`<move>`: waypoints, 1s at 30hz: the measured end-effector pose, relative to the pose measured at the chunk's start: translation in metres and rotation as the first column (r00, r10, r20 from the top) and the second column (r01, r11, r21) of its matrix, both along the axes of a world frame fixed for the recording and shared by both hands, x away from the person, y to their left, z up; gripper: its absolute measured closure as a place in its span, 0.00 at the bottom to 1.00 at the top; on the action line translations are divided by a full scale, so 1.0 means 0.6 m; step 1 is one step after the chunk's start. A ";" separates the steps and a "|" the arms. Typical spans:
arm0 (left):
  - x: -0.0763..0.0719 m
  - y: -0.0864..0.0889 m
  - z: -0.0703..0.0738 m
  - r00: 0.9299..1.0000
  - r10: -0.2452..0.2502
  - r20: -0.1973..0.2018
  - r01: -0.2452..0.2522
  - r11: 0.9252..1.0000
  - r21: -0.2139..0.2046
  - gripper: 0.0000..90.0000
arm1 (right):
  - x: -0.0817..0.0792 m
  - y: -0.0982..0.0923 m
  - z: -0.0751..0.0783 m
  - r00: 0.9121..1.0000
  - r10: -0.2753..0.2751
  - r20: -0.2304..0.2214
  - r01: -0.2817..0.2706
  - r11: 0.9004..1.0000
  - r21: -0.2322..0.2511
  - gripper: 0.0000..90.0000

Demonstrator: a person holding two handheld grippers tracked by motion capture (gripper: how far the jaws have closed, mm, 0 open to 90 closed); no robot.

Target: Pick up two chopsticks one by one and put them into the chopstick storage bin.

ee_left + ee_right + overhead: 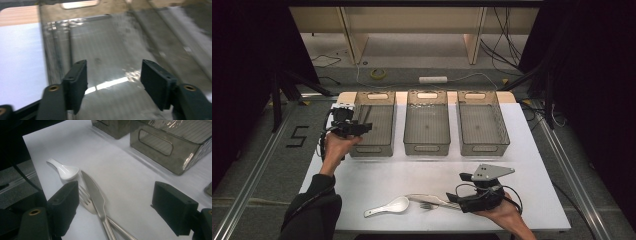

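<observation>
White table (532,150), left gripper (113,77) spread wide, empty, over left bin (105,37); right gripper (120,207) spread wide, empty, above knife (96,195)

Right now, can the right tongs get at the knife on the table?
Probably yes. The right tongs are open and sit low just behind the knife, whose blade lies across the fork. Nothing stands between them, though closing may catch the fork too.

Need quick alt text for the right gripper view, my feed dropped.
The right gripper hangs open over a knife crossed on a fork on the white table. A white spoon lies beyond; empty smoky bins stand behind.
</observation>
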State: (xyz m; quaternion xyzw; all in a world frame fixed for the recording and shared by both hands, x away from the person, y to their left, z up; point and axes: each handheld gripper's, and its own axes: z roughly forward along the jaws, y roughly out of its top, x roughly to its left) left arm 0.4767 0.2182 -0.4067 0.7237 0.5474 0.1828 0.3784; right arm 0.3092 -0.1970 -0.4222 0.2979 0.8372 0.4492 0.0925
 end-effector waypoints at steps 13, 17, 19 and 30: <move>-0.094 -0.046 0.021 0.961 -0.269 -0.068 0.271 0.962 0.019 0.23 | 0.001 -0.005 -0.005 1.000 -0.019 -0.004 0.019 1.000 0.001 0.25; -0.114 -0.062 0.016 0.942 -0.322 -0.093 0.327 0.944 0.047 0.21 | 0.002 -0.006 -0.006 1.000 -0.022 -0.006 0.022 1.000 0.003 0.25; -0.124 -0.066 0.013 0.934 -0.343 -0.096 0.349 0.936 0.046 0.20 | 0.002 -0.006 -0.007 1.000 -0.026 -0.006 0.026 1.000 0.002 0.25; -0.167 -0.085 -0.001 0.899 -0.422 -0.122 0.431 0.900 0.066 0.18 | 0.004 -0.008 -0.010 0.999 -0.033 -0.018 0.033 0.999 0.006 0.25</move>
